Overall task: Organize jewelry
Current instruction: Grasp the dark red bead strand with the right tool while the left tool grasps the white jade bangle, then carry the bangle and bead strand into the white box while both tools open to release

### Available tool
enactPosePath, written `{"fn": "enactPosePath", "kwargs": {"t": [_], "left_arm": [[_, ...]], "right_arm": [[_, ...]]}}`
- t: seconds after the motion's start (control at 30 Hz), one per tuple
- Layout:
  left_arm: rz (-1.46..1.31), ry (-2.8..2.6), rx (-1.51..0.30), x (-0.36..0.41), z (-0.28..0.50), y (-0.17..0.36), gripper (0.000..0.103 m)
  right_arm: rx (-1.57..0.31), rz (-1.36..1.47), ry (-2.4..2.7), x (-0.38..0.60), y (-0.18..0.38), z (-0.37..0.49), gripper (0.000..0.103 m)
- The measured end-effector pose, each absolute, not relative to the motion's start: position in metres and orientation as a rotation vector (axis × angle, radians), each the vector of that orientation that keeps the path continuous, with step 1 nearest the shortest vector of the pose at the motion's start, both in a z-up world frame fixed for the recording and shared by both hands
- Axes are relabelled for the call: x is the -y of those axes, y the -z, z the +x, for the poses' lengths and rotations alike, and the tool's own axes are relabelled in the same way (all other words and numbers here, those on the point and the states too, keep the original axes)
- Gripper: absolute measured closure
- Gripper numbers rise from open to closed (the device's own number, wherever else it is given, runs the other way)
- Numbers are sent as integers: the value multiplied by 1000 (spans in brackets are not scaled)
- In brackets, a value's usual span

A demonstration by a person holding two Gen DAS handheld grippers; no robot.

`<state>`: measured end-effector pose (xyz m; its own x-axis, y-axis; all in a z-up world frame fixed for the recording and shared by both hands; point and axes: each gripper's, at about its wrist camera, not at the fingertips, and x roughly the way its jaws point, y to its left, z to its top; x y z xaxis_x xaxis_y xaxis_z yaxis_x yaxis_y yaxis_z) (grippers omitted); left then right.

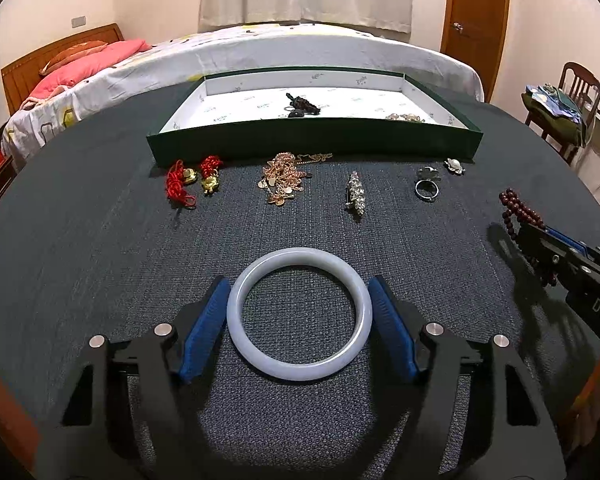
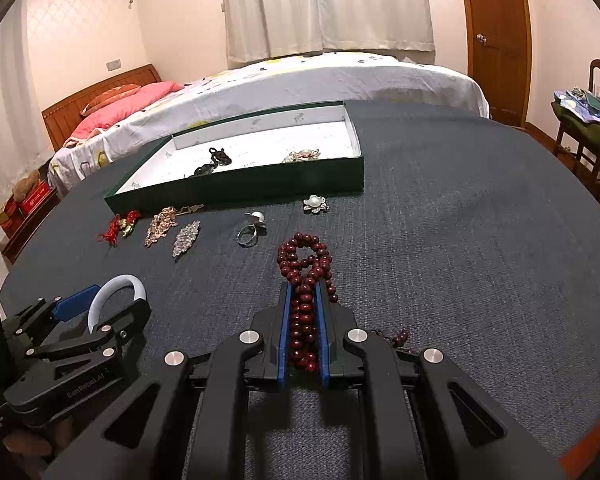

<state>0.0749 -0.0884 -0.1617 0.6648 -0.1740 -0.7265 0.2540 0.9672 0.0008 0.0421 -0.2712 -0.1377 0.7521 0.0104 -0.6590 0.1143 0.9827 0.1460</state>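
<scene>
1. Left wrist view: the left tongs (image 1: 299, 312) sit low over the dark woven bench (image 1: 100, 260), with a pale jade bangle (image 1: 299, 314) lying flat between the two blue pads (image 1: 204, 328). Both pads stand right at the bangle's outer rim, and the picture does not settle whether they press on it or only stand against it.
2. Farther off in that view a row of pieces lies on the bench: red knotted charms (image 1: 192, 180) at the left, then a rose-gold chain heap (image 1: 284, 176), a slim crystal brooch (image 1: 355, 195), a silver ring (image 1: 426, 186) and a small pearl flower brooch (image 1: 454, 165).
3. Behind the row is a shallow green tray (image 1: 312, 140) with a white lining. It holds a dark piece (image 1: 302, 106) near its middle and a pale cluster (image 1: 405, 117) toward its right end.
4. At the right edge of the same view the right tongs (image 1: 532, 236) reach in, with dark red beads (image 1: 518, 210) hanging from them.
5. Right wrist view: the right tongs (image 2: 303, 296) are drawn narrow, clamped on a bunched strand of those beads (image 2: 305, 264). Loops of the strand spill past the tips onto the bench (image 2: 460, 260), and a few beads trail out at the near right.
6. In the near left of this view the left tongs (image 2: 100, 304) show with the bangle (image 2: 118, 292) standing as a pale arc between them.
7. Farther away lie the ring (image 2: 247, 236), the pearl flower brooch (image 2: 315, 203), the crystal brooch (image 2: 186, 238), the chain heap (image 2: 162, 225) and the charms (image 2: 118, 228), with the tray (image 2: 236, 190) behind them.
</scene>
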Motion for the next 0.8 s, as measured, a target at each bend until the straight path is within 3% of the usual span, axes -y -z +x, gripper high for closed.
{"fn": "enactPosePath", "kwargs": {"t": [0.4, 0.8], "left_arm": [[104, 227, -812, 86, 74, 157, 34], [41, 193, -740, 68, 83, 113, 34]], "right_arm": [[-718, 169, 49, 268, 138, 42, 91], [-657, 177, 11, 261, 105, 49, 91]]}}
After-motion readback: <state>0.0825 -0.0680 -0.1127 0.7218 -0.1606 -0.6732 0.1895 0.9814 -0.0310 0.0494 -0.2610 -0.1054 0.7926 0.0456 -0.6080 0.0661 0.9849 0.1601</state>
